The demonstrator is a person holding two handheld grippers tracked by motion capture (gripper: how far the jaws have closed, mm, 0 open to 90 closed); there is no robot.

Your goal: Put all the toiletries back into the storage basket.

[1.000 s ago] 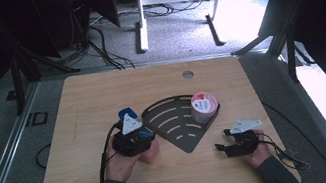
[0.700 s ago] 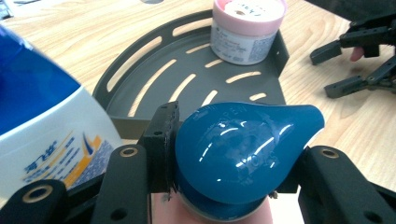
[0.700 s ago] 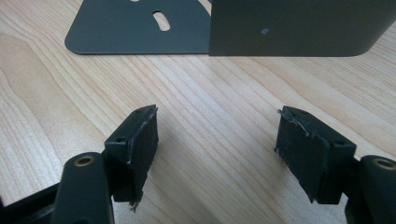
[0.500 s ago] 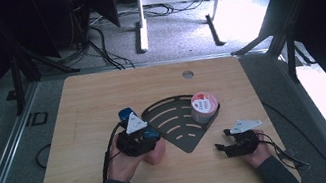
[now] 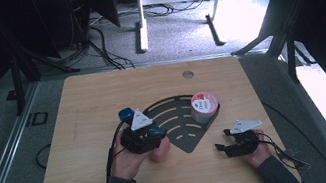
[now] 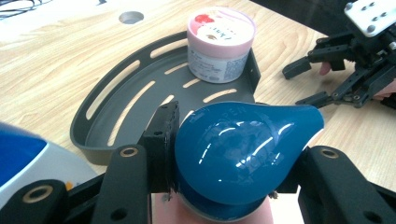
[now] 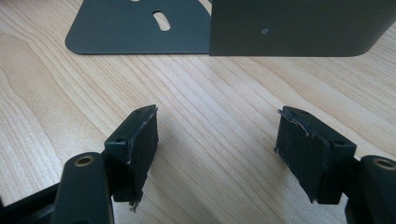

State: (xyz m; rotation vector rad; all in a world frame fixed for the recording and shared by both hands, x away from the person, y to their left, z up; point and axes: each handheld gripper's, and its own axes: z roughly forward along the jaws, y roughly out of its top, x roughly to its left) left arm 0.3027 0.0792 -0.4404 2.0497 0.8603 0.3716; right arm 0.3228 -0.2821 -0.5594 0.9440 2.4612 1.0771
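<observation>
The left gripper [image 6: 233, 186] clamps the blue cap of a pink bottle [image 6: 243, 151], held at the near edge of the dark slotted tray [image 5: 178, 134]. A pink tub [image 5: 203, 106] stands in the tray's right corner. Right of the tray, the right gripper [image 7: 217, 154] gapes empty over the wooden bench [image 5: 88, 109]. Beyond the bench lie grey carpet [image 5: 181, 32], cables and white frame legs.

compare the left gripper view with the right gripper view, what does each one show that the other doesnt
Left gripper view alone: the left gripper with its jaws shut on a blue-capped bottle, a pink-lidded tub standing in the tray, and the table's hole.

Right gripper view alone: the right gripper seen along its own open jaws, nothing between them.

Both: the wooden table and the dark slotted corner tray.
</observation>
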